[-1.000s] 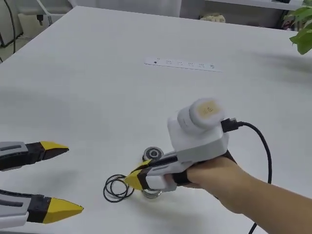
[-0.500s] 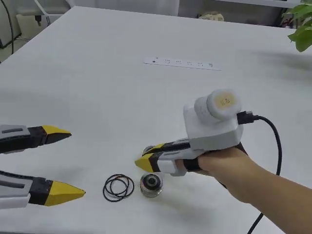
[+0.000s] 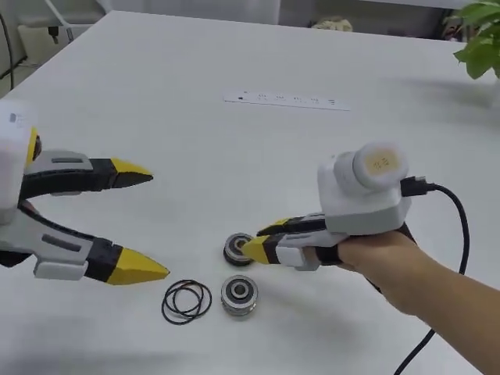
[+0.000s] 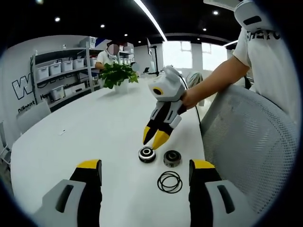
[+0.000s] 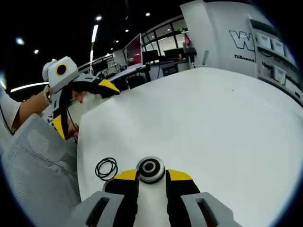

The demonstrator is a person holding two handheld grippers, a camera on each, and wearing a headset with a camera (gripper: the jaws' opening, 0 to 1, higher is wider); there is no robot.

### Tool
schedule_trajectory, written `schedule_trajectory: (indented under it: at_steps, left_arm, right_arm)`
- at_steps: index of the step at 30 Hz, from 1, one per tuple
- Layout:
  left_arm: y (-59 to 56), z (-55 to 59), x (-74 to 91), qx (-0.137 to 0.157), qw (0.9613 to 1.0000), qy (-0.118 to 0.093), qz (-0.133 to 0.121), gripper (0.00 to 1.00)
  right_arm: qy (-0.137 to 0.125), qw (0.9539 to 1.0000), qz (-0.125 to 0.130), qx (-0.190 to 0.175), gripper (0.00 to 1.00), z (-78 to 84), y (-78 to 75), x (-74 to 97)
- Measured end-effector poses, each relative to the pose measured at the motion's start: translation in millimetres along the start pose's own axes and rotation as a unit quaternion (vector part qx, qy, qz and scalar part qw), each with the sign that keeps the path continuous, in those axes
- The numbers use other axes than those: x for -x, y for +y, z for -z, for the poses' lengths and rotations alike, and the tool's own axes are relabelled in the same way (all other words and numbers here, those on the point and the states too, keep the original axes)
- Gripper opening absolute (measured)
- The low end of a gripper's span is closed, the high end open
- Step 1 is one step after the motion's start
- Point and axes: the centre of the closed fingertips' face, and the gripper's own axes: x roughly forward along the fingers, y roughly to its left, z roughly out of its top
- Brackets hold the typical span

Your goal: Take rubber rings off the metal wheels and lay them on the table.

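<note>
Quick update from us: the right tool point(image 3: 256, 241) is down low over the bench point(image 3: 195, 141), with its tips right against the edge of the far wheel point(image 3: 235, 248). In the right gripper view that wheel sits between the 2 yellow tips. The jaws are drawn in narrow, but we honestly can't tell if they're pinching anything or just resting beside the rim. The left tool point(image 3: 159, 225) hovers off to the left, jaws spread wide, carrying nothing and pointed toward the wheels.

The near wheel point(image 3: 239, 294) stands just beside the far one, not touching it. Its rim looks like bare metal to us, so we reckon that 1 is done. Just left of it a little bunch of black rubber rings point(image 3: 187, 301) lies flat on the bench. They overlap, so we can't count them for sure. The far wheel shows a dark band round its rim, which we take for a ring not yet off.

So our read is we're starting on wheel 2 of 2. Next move probably needs a jaw tip hooked onto that band. The left tool likely has to come in and steady the wheel, since it looks small enough to skate on this smooth bench. Then the ring gets peeled over the rim and laid by the others.
</note>
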Motion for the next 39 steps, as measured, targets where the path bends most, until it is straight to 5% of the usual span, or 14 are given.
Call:
schedule_trajectory:
  at_steps: [7,13,23,29,39]
  left_arm:
    - [0.8,-8.3,-25.0,-0.012,0.9997,-0.003,0.020,0.69]
    - [-0.1,-10.8,-53.4,-0.016,0.9989,-0.003,0.045,0.53]
    - [7.0,10.7,-97.2,-0.013,0.9989,0.028,0.036,0.35]
    - [1.9,25.5,-107.3,-0.015,0.9973,0.055,0.046,0.17]
    - [-3.4,31.3,-110.0,0.004,0.9966,0.063,0.053,0.10]
  right_arm:
    - [0.017,0.9996,-0.005,0.019,0.21,11.6,-1.9,-0.1]
    - [0.028,0.9990,-0.008,0.032,0.20,17.7,-0.5,-3.2]
    - [0.031,0.9979,-0.011,0.056,0.19,19.9,3.2,-8.2]
    - [0.025,0.9972,-0.006,0.070,0.18,17.4,1.4,-8.9]
    - [0.024,0.9969,-0.006,0.075,0.17,17.1,1.2,-8.7]
